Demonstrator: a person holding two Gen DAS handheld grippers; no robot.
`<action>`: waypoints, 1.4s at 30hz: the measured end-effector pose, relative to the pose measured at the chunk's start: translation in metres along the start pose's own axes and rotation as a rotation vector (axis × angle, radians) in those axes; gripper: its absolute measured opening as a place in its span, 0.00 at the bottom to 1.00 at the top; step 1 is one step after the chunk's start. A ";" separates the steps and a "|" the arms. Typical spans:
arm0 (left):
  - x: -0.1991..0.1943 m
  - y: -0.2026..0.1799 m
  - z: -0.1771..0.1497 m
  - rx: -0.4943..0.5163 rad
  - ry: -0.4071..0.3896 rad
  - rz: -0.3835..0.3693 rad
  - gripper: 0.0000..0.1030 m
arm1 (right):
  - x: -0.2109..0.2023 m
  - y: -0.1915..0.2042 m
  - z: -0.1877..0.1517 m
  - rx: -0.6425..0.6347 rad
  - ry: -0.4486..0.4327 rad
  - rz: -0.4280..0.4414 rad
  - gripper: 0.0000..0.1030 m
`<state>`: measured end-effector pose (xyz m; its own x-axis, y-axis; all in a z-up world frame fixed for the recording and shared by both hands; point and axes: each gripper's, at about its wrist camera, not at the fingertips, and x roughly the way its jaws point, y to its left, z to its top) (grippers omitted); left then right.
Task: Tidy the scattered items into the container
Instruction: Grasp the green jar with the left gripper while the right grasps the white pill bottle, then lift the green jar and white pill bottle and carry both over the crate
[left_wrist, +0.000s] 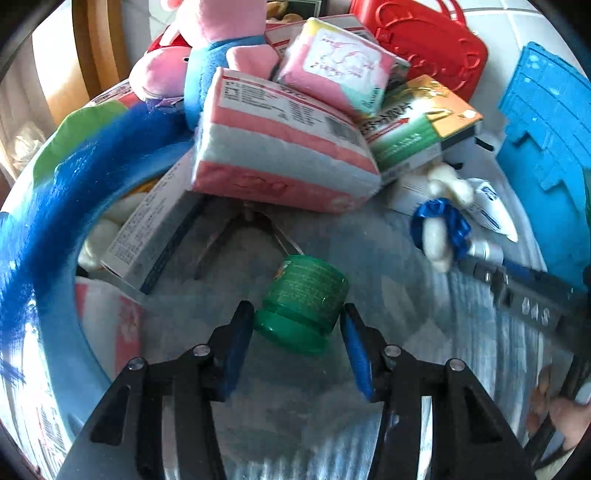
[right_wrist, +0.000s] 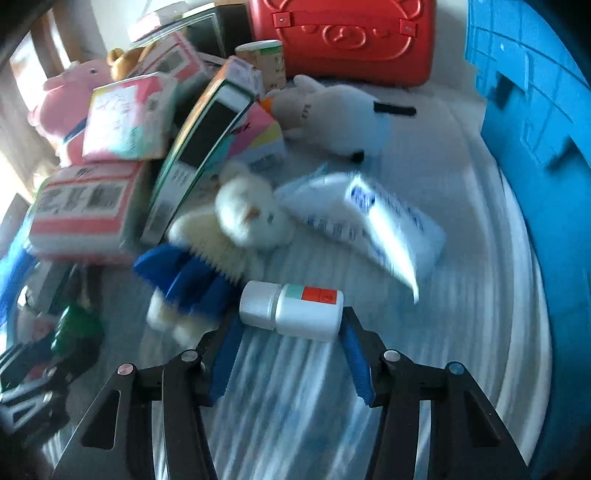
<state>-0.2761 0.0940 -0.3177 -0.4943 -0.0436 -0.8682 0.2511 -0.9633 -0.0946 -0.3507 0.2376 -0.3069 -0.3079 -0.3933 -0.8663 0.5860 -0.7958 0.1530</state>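
Note:
In the left wrist view my left gripper (left_wrist: 297, 321) has its jaws around a green jar (left_wrist: 303, 302) lying tilted on the pale cloth; the blue pads (left_wrist: 238, 347) touch its sides. In the right wrist view my right gripper (right_wrist: 288, 325) has its jaws around a white pill bottle (right_wrist: 291, 310) with a red and green label, lying on its side. The blue container (right_wrist: 524, 110) stands at the right, and also shows in the left wrist view (left_wrist: 546, 122). The right gripper shows at the right edge of the left wrist view (left_wrist: 524, 295).
A heap of pink tissue packs (left_wrist: 284, 147), boxes (left_wrist: 417, 125), a pink plush (left_wrist: 207, 48) and a red case (left_wrist: 428, 40) lies behind. A white plush in a blue dress (right_wrist: 221, 243), a white tube (right_wrist: 376, 218) and a white dog plush (right_wrist: 340, 118) lie near the right gripper.

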 end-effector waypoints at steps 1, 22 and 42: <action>-0.001 -0.001 -0.002 0.005 -0.004 -0.001 0.46 | -0.004 0.002 -0.007 -0.013 0.002 0.012 0.51; -0.128 -0.018 0.025 0.091 -0.247 0.041 0.46 | -0.144 0.060 -0.004 -0.105 -0.253 0.007 0.51; -0.304 -0.084 0.063 0.248 -0.621 -0.171 0.46 | -0.375 0.061 0.005 -0.045 -0.678 -0.297 0.51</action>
<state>-0.1992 0.1712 -0.0150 -0.9136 0.0421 -0.4043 -0.0343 -0.9991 -0.0266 -0.2033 0.3343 0.0291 -0.8448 -0.3741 -0.3824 0.4317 -0.8989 -0.0743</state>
